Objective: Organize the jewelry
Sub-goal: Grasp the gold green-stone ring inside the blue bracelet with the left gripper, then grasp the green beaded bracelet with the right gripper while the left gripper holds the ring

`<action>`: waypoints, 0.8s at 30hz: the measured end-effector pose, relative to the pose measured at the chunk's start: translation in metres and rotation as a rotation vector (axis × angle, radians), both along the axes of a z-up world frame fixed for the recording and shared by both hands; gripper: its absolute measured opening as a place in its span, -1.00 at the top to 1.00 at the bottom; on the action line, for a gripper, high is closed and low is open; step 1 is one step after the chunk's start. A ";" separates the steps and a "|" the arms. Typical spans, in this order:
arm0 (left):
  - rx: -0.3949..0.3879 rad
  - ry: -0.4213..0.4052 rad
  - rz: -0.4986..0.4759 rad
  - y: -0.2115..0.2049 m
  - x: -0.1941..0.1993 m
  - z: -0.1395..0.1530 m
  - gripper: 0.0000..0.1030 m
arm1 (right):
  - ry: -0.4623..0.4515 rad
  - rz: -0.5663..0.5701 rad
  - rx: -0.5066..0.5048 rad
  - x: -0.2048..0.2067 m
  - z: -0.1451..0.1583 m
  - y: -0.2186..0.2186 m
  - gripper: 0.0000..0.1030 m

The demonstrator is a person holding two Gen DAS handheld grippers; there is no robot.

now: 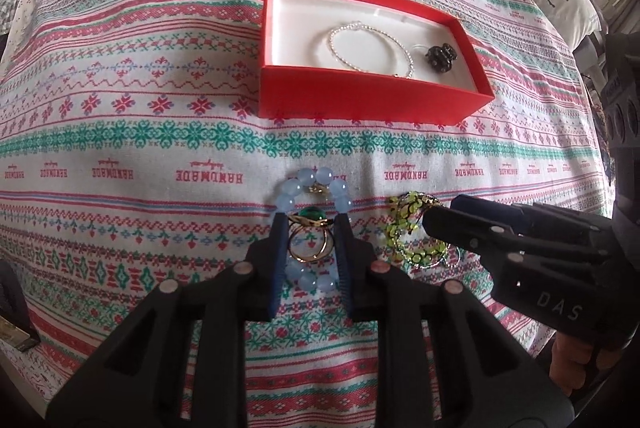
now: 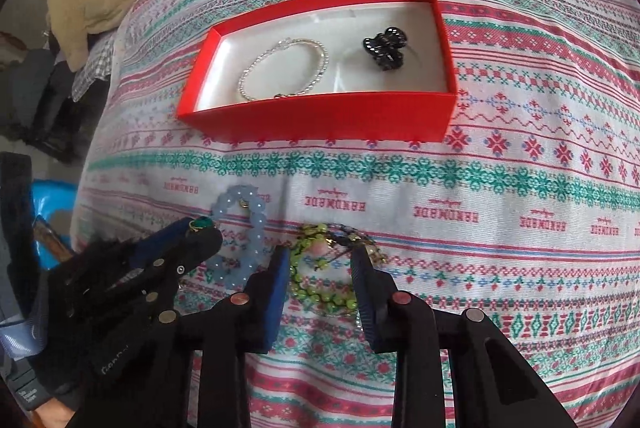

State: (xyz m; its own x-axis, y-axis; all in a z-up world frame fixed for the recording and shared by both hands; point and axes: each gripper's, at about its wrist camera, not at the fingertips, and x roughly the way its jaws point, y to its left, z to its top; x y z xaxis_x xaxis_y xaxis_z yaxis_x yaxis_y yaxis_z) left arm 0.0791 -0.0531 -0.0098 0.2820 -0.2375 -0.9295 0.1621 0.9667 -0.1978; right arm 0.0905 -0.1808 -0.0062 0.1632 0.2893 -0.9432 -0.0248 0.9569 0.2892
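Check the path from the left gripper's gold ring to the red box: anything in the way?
Only the pale blue bead bracelet, whose far arc lies just ahead of the gold ring between the left gripper fingers. Past it, bare cloth to the red box.
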 end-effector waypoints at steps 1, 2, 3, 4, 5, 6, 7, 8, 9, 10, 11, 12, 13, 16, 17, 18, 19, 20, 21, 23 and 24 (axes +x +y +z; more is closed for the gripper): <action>0.000 0.000 0.001 0.001 -0.001 0.000 0.52 | 0.001 -0.005 0.002 0.000 -0.001 0.001 0.39; -0.001 0.000 0.001 0.003 -0.001 0.000 0.52 | 0.002 -0.012 0.006 0.000 -0.002 0.002 0.39; -0.003 -0.001 0.004 0.006 -0.003 0.001 0.52 | 0.004 -0.020 0.012 0.002 -0.003 0.003 0.39; -0.004 -0.001 0.004 0.007 -0.003 0.001 0.52 | 0.009 -0.030 0.018 0.003 -0.004 0.003 0.39; -0.005 -0.002 0.006 0.008 -0.004 0.002 0.52 | 0.014 -0.038 0.024 0.005 -0.006 0.005 0.39; -0.006 -0.002 0.007 0.011 -0.005 0.002 0.52 | 0.022 -0.048 0.032 0.007 -0.008 0.005 0.39; -0.006 -0.001 0.009 0.013 -0.006 0.003 0.52 | 0.030 -0.057 0.039 0.008 -0.011 0.006 0.39; -0.007 -0.001 0.010 0.014 -0.006 0.003 0.52 | 0.038 -0.065 0.045 0.010 -0.013 0.007 0.43; -0.007 -0.001 0.011 0.015 -0.006 0.003 0.52 | 0.047 -0.075 0.052 0.011 -0.016 0.008 0.50; -0.007 0.000 0.011 0.018 -0.007 0.003 0.52 | 0.054 -0.081 0.056 0.012 -0.018 0.008 0.52; -0.007 0.000 0.010 0.018 -0.007 0.003 0.52 | 0.059 -0.089 0.058 0.013 -0.020 0.009 0.56; -0.007 0.000 0.010 0.018 -0.007 0.003 0.52 | 0.062 -0.096 0.057 0.014 -0.022 0.009 0.63; -0.006 0.001 0.010 0.019 -0.008 0.003 0.52 | 0.064 -0.102 0.055 0.014 -0.023 0.009 0.67; -0.007 0.001 0.013 0.019 -0.009 0.003 0.52 | 0.059 -0.110 0.059 0.014 -0.025 0.008 0.80; -0.008 0.001 0.012 0.017 -0.008 0.003 0.52 | 0.056 -0.110 0.063 0.014 -0.024 0.007 0.80; -0.009 0.000 0.013 0.019 -0.009 0.003 0.52 | 0.053 -0.109 0.066 0.013 -0.023 0.006 0.82; -0.010 -0.001 0.015 0.022 -0.010 0.003 0.52 | 0.048 -0.106 0.068 0.012 -0.022 0.007 0.82; -0.011 -0.002 0.018 0.023 -0.011 0.004 0.52 | 0.044 -0.103 0.070 0.012 -0.020 0.005 0.83; -0.013 -0.003 0.019 0.024 -0.011 0.004 0.52 | 0.040 -0.101 0.073 0.011 -0.019 0.005 0.84; -0.016 -0.006 0.020 0.025 -0.012 0.007 0.52 | 0.021 -0.090 0.076 0.009 -0.012 0.006 0.87; -0.017 -0.008 0.020 0.026 -0.012 0.008 0.52 | 0.013 -0.085 0.077 0.007 -0.009 0.005 0.87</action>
